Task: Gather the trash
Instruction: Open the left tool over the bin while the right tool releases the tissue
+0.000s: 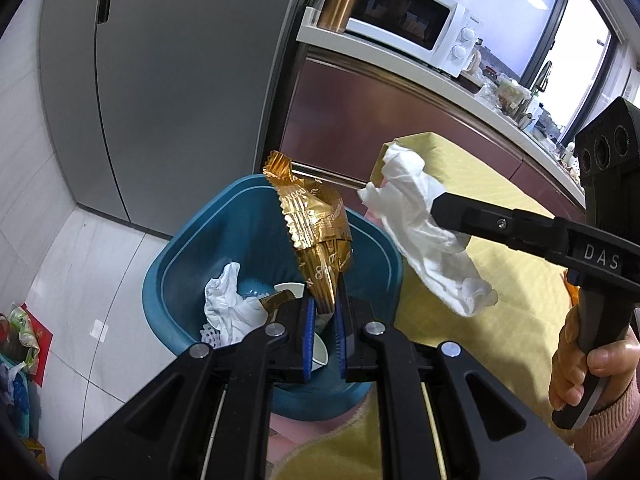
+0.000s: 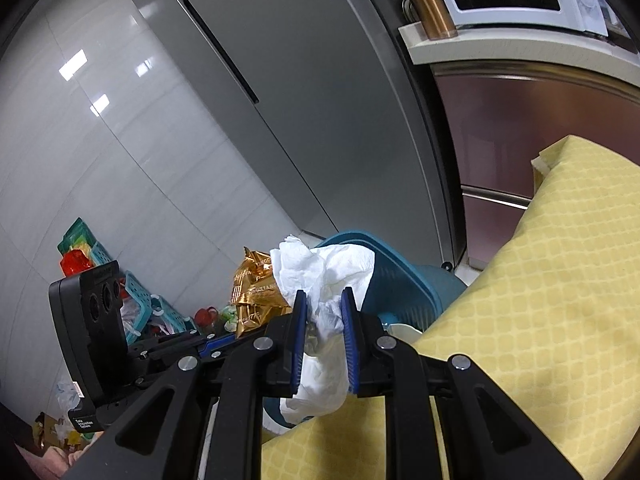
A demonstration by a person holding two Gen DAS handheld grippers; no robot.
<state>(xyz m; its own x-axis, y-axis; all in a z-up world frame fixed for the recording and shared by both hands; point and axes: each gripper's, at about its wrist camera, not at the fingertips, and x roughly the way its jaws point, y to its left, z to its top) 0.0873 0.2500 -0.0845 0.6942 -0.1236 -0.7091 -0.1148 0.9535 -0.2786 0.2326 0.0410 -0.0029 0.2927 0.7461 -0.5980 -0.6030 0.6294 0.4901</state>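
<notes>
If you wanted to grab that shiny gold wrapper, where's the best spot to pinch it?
Pinch the crinkled gold foil wrapper at its narrow bottom end, coming from below, as the left gripper does now with its jaws shut on it. That end is folded flat and thin, so the pads clamp it firmly, while the wide, puffy top with the zigzag edge would likely crumple or slip. It hangs above the blue plastic bin.

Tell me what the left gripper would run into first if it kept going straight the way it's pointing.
Probably the blue trash bin: the left gripper, shut on the gold wrapper, points down into its opening, toward the white tissue inside. Depth is unclear.
</notes>
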